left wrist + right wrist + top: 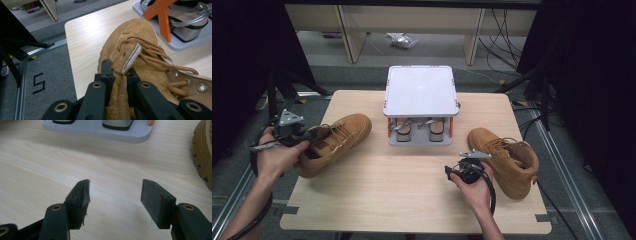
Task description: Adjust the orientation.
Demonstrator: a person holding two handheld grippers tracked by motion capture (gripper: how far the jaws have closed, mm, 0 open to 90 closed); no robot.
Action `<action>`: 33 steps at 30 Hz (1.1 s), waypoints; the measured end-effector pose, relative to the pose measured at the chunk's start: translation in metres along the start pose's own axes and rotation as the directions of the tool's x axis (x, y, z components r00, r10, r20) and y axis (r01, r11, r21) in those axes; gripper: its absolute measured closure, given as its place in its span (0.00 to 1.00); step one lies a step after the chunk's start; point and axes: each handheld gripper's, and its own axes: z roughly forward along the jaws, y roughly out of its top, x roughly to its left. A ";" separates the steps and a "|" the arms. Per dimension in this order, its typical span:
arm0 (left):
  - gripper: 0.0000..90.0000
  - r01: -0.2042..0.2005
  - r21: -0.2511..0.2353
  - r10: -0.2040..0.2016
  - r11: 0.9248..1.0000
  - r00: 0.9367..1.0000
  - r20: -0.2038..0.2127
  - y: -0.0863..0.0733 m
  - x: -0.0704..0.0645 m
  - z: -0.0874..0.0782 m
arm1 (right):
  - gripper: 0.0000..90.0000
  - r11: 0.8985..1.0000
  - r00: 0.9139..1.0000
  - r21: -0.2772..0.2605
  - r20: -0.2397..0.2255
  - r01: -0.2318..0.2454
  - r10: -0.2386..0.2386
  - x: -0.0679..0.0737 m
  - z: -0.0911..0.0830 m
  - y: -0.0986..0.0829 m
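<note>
Clamping the tongue of the left boot (140, 62) near the surface's left edge, the left gripper (117, 75) is closed on suede; the right gripper (115, 195) hovers with jaws spread beside the right boot (507, 157) near the right edge

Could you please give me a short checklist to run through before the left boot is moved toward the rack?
1. Left gripper shut on the left boot at its collar: ok.
2. Grip firm enough to lift it: cannot tell.
3. Right gripper open, holding nothing: ok.
4. Right boot apart from the right gripper: ok.
5. Rack lower shelf free: not ok, sandals there.
</note>
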 end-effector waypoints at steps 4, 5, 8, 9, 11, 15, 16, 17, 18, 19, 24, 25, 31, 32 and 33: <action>0.92 0.015 -0.015 -0.015 1.000 1.000 -0.011 0.004 0.001 0.002 | 0.45 1.000 1.000 0.003 0.001 0.000 0.000 0.001 0.000 0.000; 0.92 0.005 -0.009 -0.005 1.000 1.000 -0.014 0.005 0.002 0.001 | 0.45 1.000 1.000 0.002 0.001 0.002 -0.002 0.001 0.001 -0.001; 0.92 0.015 -0.023 -0.016 1.000 1.000 -0.022 0.009 0.000 0.003 | 0.45 1.000 1.000 0.001 0.001 0.002 -0.002 0.001 0.001 -0.001; 0.92 0.017 -0.023 -0.017 1.000 1.000 -0.020 0.011 0.001 0.004 | 0.45 1.000 1.000 0.000 0.001 0.002 -0.002 0.001 0.000 -0.001; 0.92 0.014 -0.023 -0.015 1.000 1.000 -0.023 0.013 0.001 0.004 | 0.45 1.000 1.000 -0.001 0.003 0.001 -0.001 0.002 0.000 0.000; 0.92 0.016 -0.029 -0.017 0.999 0.999 -0.029 0.018 0.001 0.006 | 0.45 1.000 1.000 -0.006 -0.012 0.004 -0.004 0.001 0.001 -0.001; 0.92 0.017 -0.028 -0.018 0.999 0.999 -0.026 0.019 0.001 0.006 | 0.45 1.000 1.000 -0.007 -0.014 0.003 -0.003 0.001 0.001 -0.001; 0.92 0.023 -0.035 -0.024 0.999 0.999 -0.030 0.020 0.001 0.006 | 0.45 1.000 1.000 -0.006 -0.014 0.005 -0.005 0.001 0.001 -0.001; 0.92 0.023 -0.034 -0.024 0.999 0.999 -0.027 0.022 0.002 0.006 | 0.45 1.000 1.000 -0.008 -0.015 0.000 0.000 0.001 0.001 -0.001; 0.92 0.025 -0.035 -0.026 0.999 0.999 -0.031 0.023 0.002 0.006 | 0.45 1.000 1.000 -0.006 -0.014 0.005 -0.005 0.001 0.001 -0.001; 0.92 0.029 -0.040 -0.031 0.999 0.999 -0.038 0.029 0.002 0.007 | 0.45 1.000 1.000 -0.001 0.001 0.006 -0.006 0.001 0.000 -0.001; 0.92 0.023 -0.040 -0.025 0.999 0.999 -0.039 0.030 0.003 0.007 | 0.45 1.000 1.000 0.000 0.001 0.005 -0.005 0.001 0.000 -0.001; 0.92 0.026 -0.042 -0.028 0.999 0.999 -0.044 0.034 0.004 0.008 | 0.45 1.000 1.000 -0.001 0.000 0.005 -0.005 0.001 0.000 -0.001; 0.92 0.019 -0.036 -0.021 0.999 0.999 -0.046 0.035 0.005 0.007 | 0.45 1.000 1.000 0.000 0.001 0.005 -0.005 0.001 0.000 -0.001; 0.92 0.023 -0.044 -0.025 0.999 0.999 -0.045 0.036 0.005 0.007 | 0.45 1.000 1.000 0.000 0.002 0.006 -0.006 0.001 -0.001 -0.001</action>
